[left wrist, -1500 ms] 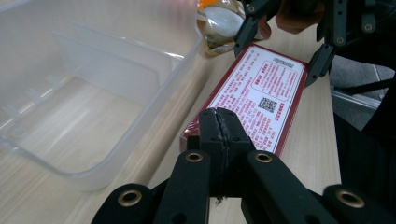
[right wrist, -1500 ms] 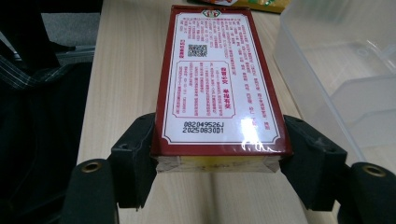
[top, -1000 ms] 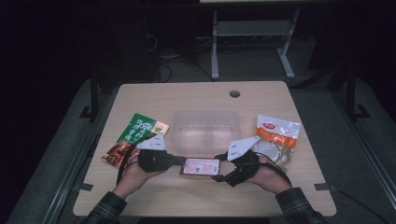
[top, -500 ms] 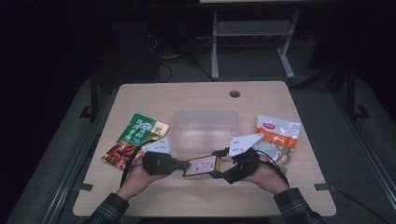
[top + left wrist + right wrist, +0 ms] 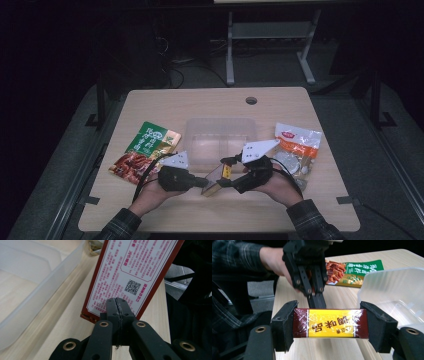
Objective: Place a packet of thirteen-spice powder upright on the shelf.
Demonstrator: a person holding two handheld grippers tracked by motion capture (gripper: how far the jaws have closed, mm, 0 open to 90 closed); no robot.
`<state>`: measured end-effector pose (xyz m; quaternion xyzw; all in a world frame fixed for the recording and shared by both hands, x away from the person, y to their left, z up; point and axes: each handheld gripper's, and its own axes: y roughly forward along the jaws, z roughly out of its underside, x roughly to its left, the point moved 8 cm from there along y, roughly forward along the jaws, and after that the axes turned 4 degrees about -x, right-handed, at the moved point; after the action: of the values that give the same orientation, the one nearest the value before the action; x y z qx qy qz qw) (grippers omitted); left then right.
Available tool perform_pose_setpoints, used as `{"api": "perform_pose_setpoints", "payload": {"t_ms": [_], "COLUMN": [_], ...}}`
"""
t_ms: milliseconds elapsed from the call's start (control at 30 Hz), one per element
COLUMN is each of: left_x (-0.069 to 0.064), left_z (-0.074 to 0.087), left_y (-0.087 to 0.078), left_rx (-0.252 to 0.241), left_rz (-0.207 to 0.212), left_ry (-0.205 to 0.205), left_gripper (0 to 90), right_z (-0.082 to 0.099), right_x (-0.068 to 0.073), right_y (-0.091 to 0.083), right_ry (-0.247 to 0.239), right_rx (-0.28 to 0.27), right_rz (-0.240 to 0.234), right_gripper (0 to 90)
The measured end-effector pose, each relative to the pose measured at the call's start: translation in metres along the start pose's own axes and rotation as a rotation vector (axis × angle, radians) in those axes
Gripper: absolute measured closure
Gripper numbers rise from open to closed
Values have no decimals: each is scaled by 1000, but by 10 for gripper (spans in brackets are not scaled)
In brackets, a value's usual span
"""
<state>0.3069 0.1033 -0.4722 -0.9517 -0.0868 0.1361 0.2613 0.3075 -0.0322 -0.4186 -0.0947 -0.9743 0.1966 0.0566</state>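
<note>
My right fingers (image 5: pixel 329 330) clamp the stiff, light box (image 5: pixel 330 323) by its ends; left fingers (image 5: pixel 117 312) pinch its slippery wrap edge.

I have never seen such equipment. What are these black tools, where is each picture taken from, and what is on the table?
A person holds a two-jaw gripper in each hand. One camera looks down from above; the other two ride on the grippers.

The right gripper clamps a flat red and yellow box by its ends. The left gripper is shut, its tips against the box's printed back.

On the wooden table lie a clear plastic tray, a green snack packet and a clear bag with a red label.
</note>
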Motion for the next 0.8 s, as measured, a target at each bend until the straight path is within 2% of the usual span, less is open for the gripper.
{"api": "perform_pose_setpoints", "payload": {"t_ms": [200,300,667,733,767,800], "left_x": [-2,-3,-9,-8,-8,-8], "left_z": [-1,-1,1,1,1,1], "left_y": [4,6,18,17,16,15], "left_rx": [-7,-4,15,5,10,7], "left_rz": [25,30,44,36,37,36], "left_ry": [-18,-13,-22,-19,-16,-21], "left_gripper": [894,894,882,821,757,757], "right_z": [-5,-8,-6,-6,-7,-7], "right_x": [-1,0,0,1,1,1], "right_y": [2,3,11,10,9,9], "right_ry": [17,19,24,26,24,24], "right_rx": [-32,-44,-34,-34,-39,-39], "right_rz": [-2,-5,-24,-29,-29,-29], "right_gripper": [318,318,319,319,319,319]}}
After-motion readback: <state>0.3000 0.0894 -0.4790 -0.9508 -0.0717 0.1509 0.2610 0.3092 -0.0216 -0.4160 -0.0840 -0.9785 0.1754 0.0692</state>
